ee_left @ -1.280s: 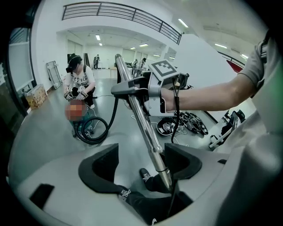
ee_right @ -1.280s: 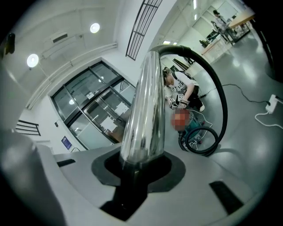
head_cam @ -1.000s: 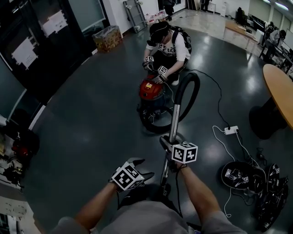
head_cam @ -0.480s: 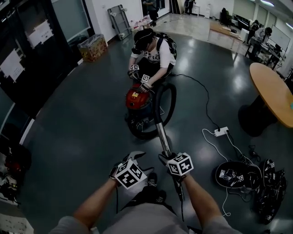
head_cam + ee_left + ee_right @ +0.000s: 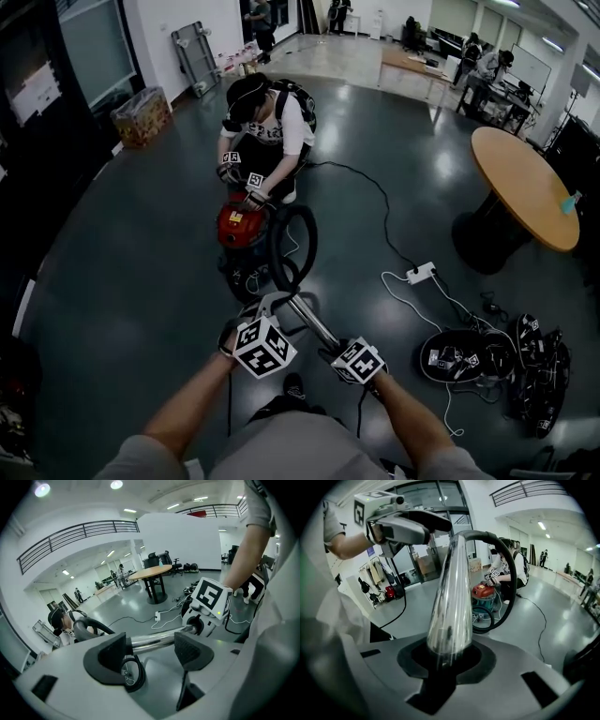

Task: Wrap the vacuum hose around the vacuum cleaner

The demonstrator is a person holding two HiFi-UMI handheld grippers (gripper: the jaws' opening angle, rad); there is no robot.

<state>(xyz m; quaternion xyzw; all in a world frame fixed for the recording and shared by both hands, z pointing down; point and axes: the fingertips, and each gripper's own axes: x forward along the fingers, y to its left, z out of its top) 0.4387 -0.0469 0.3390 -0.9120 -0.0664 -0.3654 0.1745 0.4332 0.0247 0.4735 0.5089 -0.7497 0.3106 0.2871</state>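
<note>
Chrome wand [image 5: 312,322]: slanting across between both grippers, far end joining the black ribbed hose [image 5: 292,246].
Black hose: looping upright just beside the red drum vacuum cleaner [image 5: 241,228] on the dark glossy floor [image 5: 141,281].
Red drum: lid sitting on, contents hidden; a crouching person [image 5: 272,117] is leaning over it.
Right gripper [image 5: 445,654]: pointing downward, jaws clenching the wand's near end.
Left gripper [image 5: 154,649]: tilting downward, jaws standing apart and released, wand crossing just beyond their tips.
</note>
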